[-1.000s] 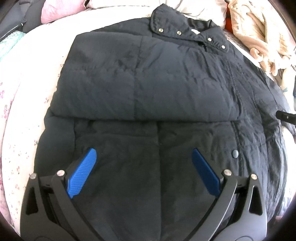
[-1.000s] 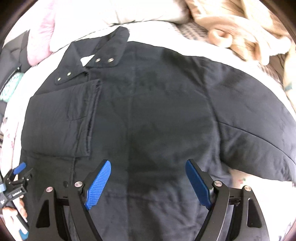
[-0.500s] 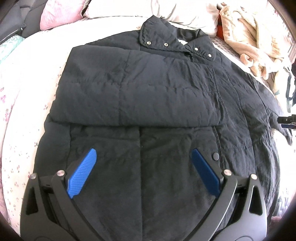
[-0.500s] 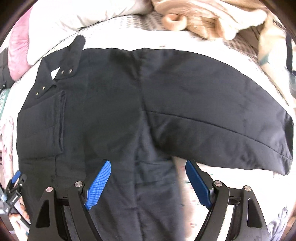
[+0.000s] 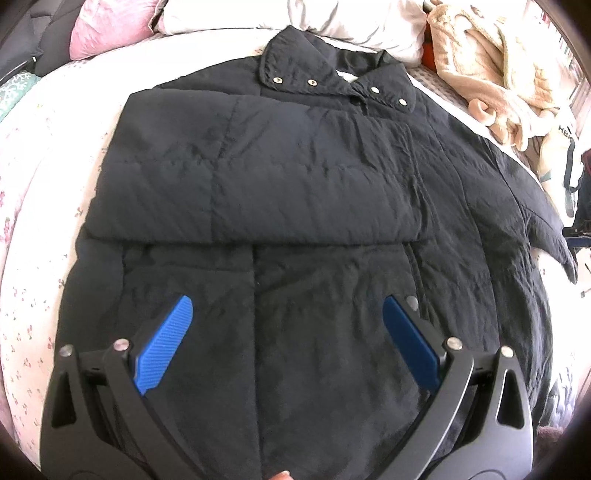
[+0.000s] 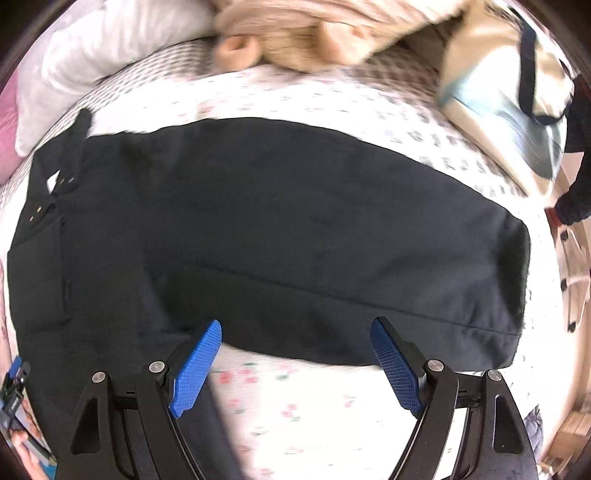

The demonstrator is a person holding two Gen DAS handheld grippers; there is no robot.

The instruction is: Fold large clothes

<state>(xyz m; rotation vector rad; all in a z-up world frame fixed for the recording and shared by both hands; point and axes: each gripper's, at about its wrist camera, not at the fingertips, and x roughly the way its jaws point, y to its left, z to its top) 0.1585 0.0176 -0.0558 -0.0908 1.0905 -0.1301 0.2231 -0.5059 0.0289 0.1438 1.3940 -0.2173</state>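
Note:
A black padded jacket (image 5: 295, 192) lies flat on the bed, collar with snap buttons (image 5: 340, 79) at the far end. One sleeve is folded across its chest (image 5: 258, 177). The other sleeve (image 6: 332, 236) stretches out sideways over the floral sheet. My left gripper (image 5: 287, 314) hovers open above the jacket's lower front, nothing between its blue pads. My right gripper (image 6: 295, 334) stands open above the near edge of the stretched sleeve, holding nothing. The left gripper (image 6: 14, 380) shows at the lower left edge of the right wrist view.
White pillow (image 5: 354, 22) and pink pillow (image 5: 110, 26) lie beyond the collar. A beige fleece blanket (image 5: 491, 62) is heaped at the far right, with a cream bag (image 6: 517, 96) beside it. Floral bedsheet (image 6: 314, 406) shows below the sleeve.
My right gripper has swept to the right, from over the jacket's body to over the outstretched sleeve. The left gripper has barely shifted. Both stayed open.

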